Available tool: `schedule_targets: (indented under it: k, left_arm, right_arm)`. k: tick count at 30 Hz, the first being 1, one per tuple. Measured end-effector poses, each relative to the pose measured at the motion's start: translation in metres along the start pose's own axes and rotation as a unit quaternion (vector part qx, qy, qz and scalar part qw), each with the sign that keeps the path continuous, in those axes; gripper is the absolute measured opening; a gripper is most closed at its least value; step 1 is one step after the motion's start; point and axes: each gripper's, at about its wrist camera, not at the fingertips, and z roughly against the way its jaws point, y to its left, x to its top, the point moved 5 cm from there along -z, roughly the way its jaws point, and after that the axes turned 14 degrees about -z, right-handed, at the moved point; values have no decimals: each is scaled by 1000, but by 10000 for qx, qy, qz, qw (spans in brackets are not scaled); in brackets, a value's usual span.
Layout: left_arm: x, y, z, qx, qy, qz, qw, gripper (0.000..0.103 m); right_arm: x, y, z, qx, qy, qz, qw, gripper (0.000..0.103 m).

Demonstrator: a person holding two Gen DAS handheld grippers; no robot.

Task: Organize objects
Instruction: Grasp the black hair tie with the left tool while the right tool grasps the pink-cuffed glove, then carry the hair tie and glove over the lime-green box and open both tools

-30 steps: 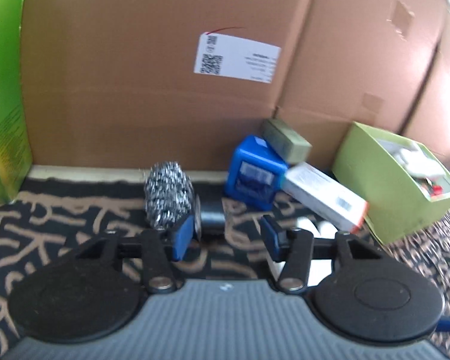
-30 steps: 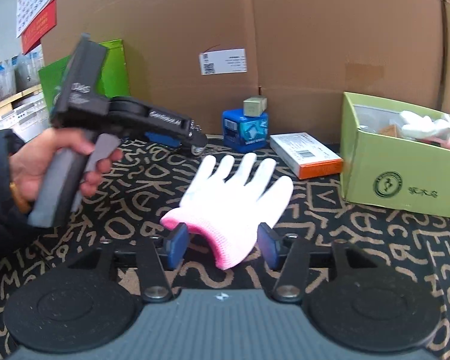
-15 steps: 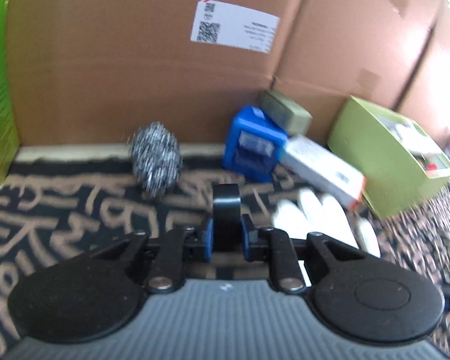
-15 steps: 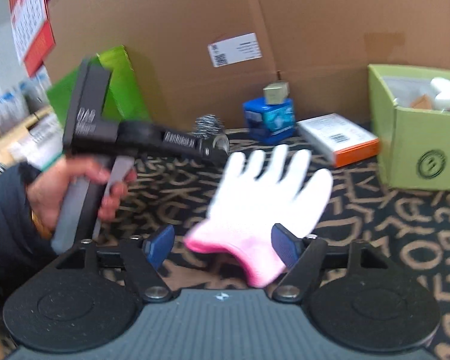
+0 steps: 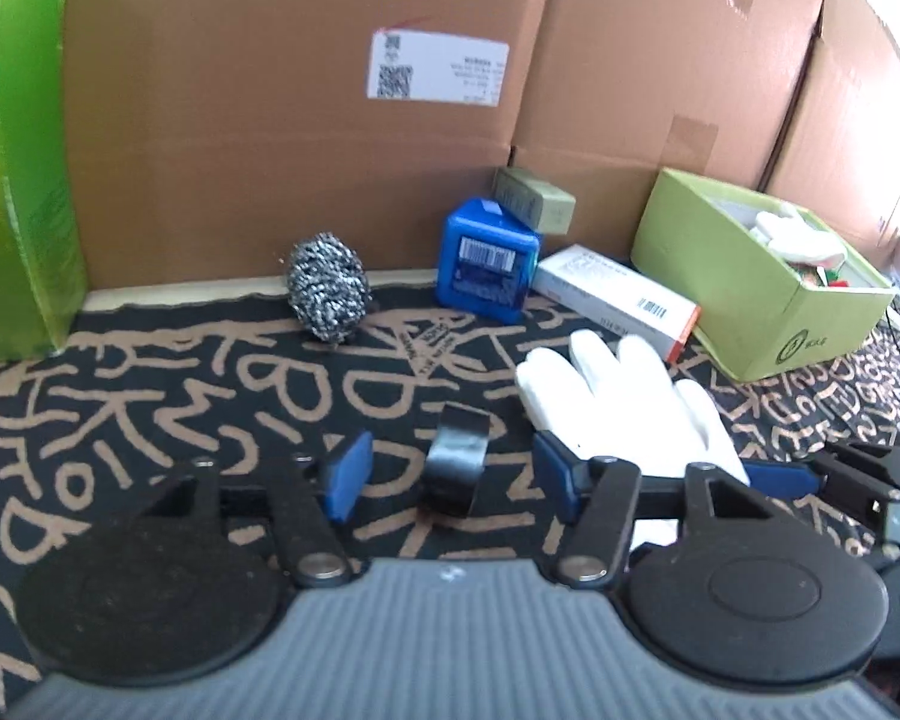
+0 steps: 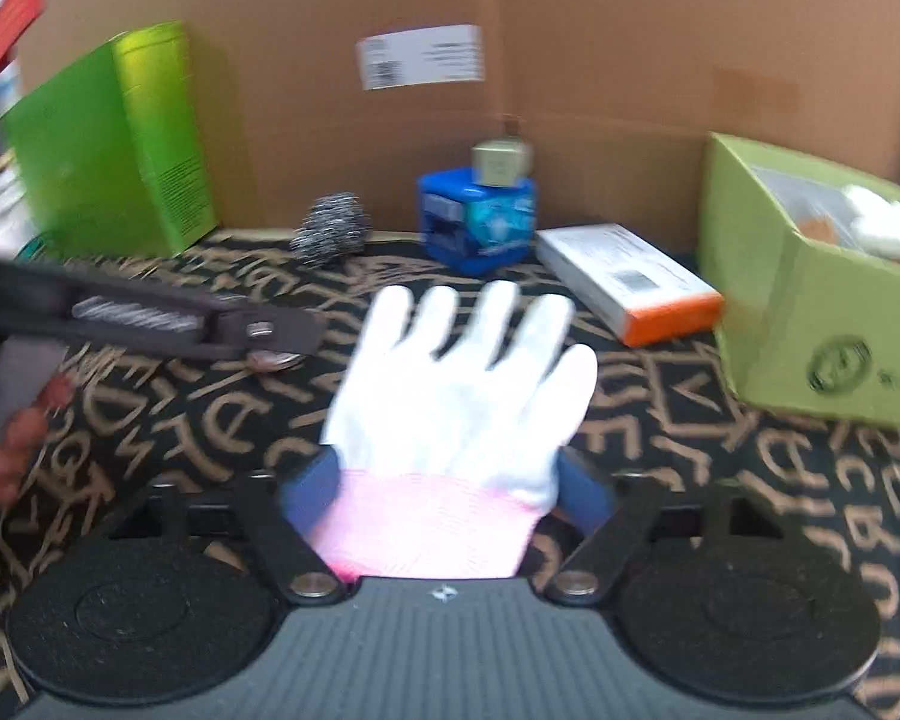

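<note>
The black tape roll stands on edge on the patterned worktop, loose between the left tongs, spread apart, seen only from the left camera, while the right camera shows the right tongs spread around the white glove's pink cuff.

Left gripper now spread wide, black tape roll released between its pads, standing on cloth. Right gripper closer, straddling glove cuff.
</note>
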Motion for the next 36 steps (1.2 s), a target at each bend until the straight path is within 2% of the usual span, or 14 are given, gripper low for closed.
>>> schedule_targets:
  k: [1,2,3,6,7,9,12,16,22,30,34,36]
  left_arm:
    - [0,-1,-3,-67,36,-4,10000,37]
    - [0,-1,-5,-112,81,13,9999,35]
    - [0,-1,-7,-97,105,28,9999,35]
    - [0,-1,-10,68,91,32,9999,35]
    - [0,-1,-11,56,109,43,9999,32]
    - [-2,-3,-12,-91,185,75,9998,18]
    - [-1,-7,-9,-198,212,151,9995,18]
    - [11,-23,7,-361,-10,125,9993,18]
    - [61,-69,35,-723,-572,-228,9955,18]
    - [140,-150,38,-1068,-1102,-848,9845,18]
    - [169,-179,19,-1253,-1125,-827,9822,18]
    - [180,-192,7,-1196,-1148,-921,9819,18]
  right_arm:
    - [-1,3,2,104,-1,53,9999,44]
    - [-1,6,3,208,41,41,9998,31]
    - [0,10,2,240,69,47,9997,23]
    - [-1,14,7,236,-12,66,9997,10]
    - [-1,14,10,238,-40,51,9997,9]
    - [-1,11,17,356,-71,-39,9993,8]
    - [2,7,32,500,-243,-174,9983,8]
    - [15,3,60,601,-618,-220,9960,8]
    - [50,-25,110,469,-1388,-326,9887,8]
    - [98,-94,168,-166,-2258,-506,9727,8]
    - [116,-139,178,-625,-2512,-617,9639,8]
    - [124,-161,176,-758,-2552,-756,9609,8]
